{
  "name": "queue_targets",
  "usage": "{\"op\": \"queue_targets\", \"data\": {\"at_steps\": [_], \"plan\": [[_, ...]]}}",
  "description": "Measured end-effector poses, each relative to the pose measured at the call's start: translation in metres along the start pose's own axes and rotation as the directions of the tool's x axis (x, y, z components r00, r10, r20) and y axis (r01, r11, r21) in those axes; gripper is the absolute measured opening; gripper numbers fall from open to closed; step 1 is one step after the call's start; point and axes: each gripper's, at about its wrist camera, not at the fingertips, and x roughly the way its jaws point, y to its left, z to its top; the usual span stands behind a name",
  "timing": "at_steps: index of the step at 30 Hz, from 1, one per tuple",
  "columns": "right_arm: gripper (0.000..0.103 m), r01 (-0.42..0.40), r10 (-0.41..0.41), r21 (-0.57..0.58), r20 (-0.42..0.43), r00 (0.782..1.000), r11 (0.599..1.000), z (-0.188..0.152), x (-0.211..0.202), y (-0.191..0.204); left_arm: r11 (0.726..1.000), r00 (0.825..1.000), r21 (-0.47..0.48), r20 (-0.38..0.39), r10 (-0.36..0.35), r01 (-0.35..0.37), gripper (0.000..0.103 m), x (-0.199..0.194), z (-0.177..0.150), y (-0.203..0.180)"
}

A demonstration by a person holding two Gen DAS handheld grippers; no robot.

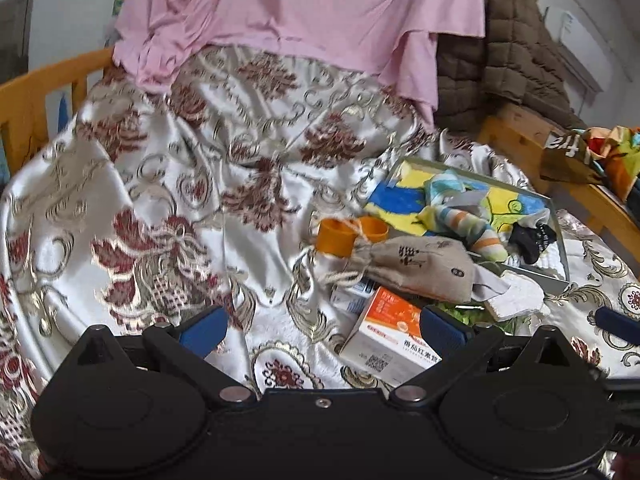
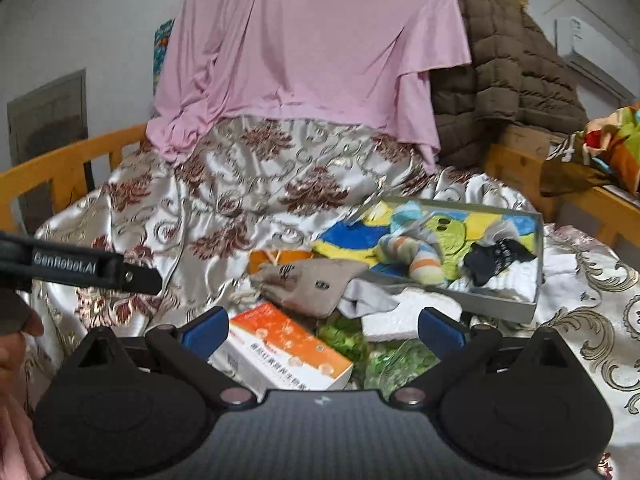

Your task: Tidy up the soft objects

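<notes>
A shallow grey box (image 1: 560, 236) (image 2: 538, 248) lies on the floral satin cover. It holds a blue-yellow towel (image 1: 394, 200) (image 2: 348, 242), a striped sock (image 1: 476, 232) (image 2: 420, 258) and a black sock (image 1: 528, 238) (image 2: 486, 262). In front of the box lie a beige drawstring pouch (image 1: 420, 266) (image 2: 320, 284), a grey cloth (image 2: 364, 300) and a white foam piece (image 1: 516, 298) (image 2: 400, 318). My left gripper (image 1: 322, 330) is open just left of the pile, empty. My right gripper (image 2: 322, 330) is open over an orange-white carton (image 1: 394, 340) (image 2: 280, 346), holding nothing.
Two orange cups (image 1: 336, 236) sit behind the pouch. A crinkly green bag (image 2: 392, 356) lies under the foam. A pink sheet (image 1: 304, 12) and brown quilted blanket (image 1: 508, 52) drape the back. Wooden rails (image 1: 36, 92) (image 2: 592, 196) flank the bed. A colourful bag (image 2: 608, 148) sits at right.
</notes>
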Motion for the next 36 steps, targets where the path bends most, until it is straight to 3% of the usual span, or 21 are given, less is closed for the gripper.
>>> {"op": "queue_targets", "data": {"at_steps": [3, 13, 24, 29, 36], "plan": [[0.103, -0.008, 0.008, -0.012, -0.031, 0.999, 1.0, -0.001, 0.004, 0.004, 1.0, 0.999, -0.014, -0.038, -0.006, 0.005, 0.102, 0.006, 0.0, 0.001], [0.103, 0.001, -0.005, -0.036, -0.123, 0.992, 0.999, -0.006, 0.021, 0.008, 0.998, 0.995, 0.066, -0.098, 0.013, -0.007, 0.102, 0.022, 0.001, -0.006], [0.103, 0.016, -0.02, -0.028, -0.188, 0.982, 1.0, -0.007, 0.037, -0.001, 0.983, 0.997, 0.186, -0.07, 0.013, 0.0, 0.102, 0.048, 0.008, -0.017], [0.103, 0.055, -0.062, -0.051, -0.161, 0.985, 0.997, 0.001, 0.045, -0.012, 0.978, 0.997, 0.21, -0.072, 0.001, 0.014, 0.102, 0.06, 0.009, -0.02], [0.103, 0.113, -0.131, -0.207, -0.075, 0.988, 0.972, 0.008, 0.066, -0.03, 0.961, 1.0, 0.277, 0.006, -0.025, 0.023, 0.102, 0.074, 0.012, -0.03]]}}
